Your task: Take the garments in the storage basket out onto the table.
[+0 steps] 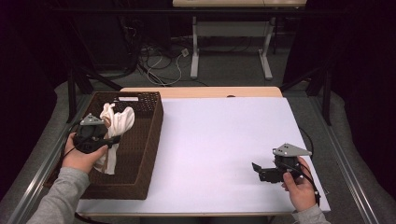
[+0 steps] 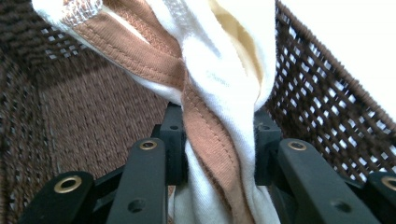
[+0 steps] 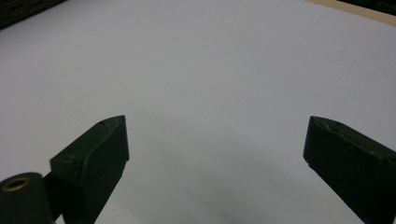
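Nearest us, our left gripper (image 1: pixel 113 141) sits over the near-left part of the wicker basket (image 1: pixel 150 140), jaws clamped on a bunched white garment (image 1: pixel 116 122) with a tan-brown trim band (image 2: pixel 205 135). In the left gripper view the cloth is pinched between both jaws, twisted into a rope at the grip, with the trim running diagonally through it. Most of the garment stands above and beyond the jaws; a tail hangs below them toward the basket floor.

Our right gripper (image 1: pixel 256 168) hovers low over the white table sheet (image 1: pixel 219 140), well apart from the basket, jaws spread wide with nothing between them. The right gripper view has bare sheet ahead of the jaws.

Our read: we're lifting the garment out of the basket to lay it on the sheet.

Risks from here:
- Grip is on a twisted bunch, not a flat edge. It could slip as the load shifts during the lift.
- The hanging tail may drag over the basket's right wall, which stands between our left gripper and the sheet. Snagging on the weave could tip or slide the basket.
- The basket's near end is close to the table edge, so a sideways tug could nudge it off.
- Cloth lands crumpled unless our right gripper takes a second corner.
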{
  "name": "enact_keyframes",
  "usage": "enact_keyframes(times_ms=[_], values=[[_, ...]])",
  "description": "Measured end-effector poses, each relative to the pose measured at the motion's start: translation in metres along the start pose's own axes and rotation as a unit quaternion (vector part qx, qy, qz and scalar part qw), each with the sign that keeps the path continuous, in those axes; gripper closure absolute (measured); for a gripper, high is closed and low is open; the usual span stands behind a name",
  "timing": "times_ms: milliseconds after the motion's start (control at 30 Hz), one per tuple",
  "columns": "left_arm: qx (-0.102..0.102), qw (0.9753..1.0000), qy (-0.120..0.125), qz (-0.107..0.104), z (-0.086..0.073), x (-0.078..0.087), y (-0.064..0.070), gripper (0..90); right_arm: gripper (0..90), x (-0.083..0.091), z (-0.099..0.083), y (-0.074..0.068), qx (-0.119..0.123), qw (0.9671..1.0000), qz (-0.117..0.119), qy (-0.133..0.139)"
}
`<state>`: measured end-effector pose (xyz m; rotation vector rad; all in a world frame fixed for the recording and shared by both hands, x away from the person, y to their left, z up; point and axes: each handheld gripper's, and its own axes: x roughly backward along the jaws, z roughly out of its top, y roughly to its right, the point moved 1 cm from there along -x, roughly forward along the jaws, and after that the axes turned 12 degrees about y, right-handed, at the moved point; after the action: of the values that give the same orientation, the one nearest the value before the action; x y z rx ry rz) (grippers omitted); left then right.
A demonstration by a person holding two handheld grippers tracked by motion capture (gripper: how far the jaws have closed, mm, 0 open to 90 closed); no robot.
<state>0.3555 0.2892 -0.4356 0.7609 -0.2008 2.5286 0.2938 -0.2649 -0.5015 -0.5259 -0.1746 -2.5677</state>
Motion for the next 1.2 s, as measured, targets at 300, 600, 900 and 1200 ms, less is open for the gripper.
enact_keyframes(times_ms=[300,600,900,1200], values=[[0.006,0.9986,0.052,-0.002,0.012,0.014,0.009,66.7,6.5,0.0,0.0,-0.001,-0.004,1.0,-0.001,0.001],[0.016,0.9963,0.085,-0.007,0.024,0.024,0.024,67.4,6.5,-0.001,0.0,-0.001,-0.001,1.0,0.0,-0.001],[0.044,0.9912,0.125,0.003,0.032,0.032,0.038,67.9,6.5,-0.001,0.0,-0.001,-0.001,1.0,-0.001,-0.001],[0.061,0.9877,0.143,0.014,0.039,0.034,0.049,68.3,6.5,0.0,0.0,0.0,0.001,1.0,0.0,0.001]])
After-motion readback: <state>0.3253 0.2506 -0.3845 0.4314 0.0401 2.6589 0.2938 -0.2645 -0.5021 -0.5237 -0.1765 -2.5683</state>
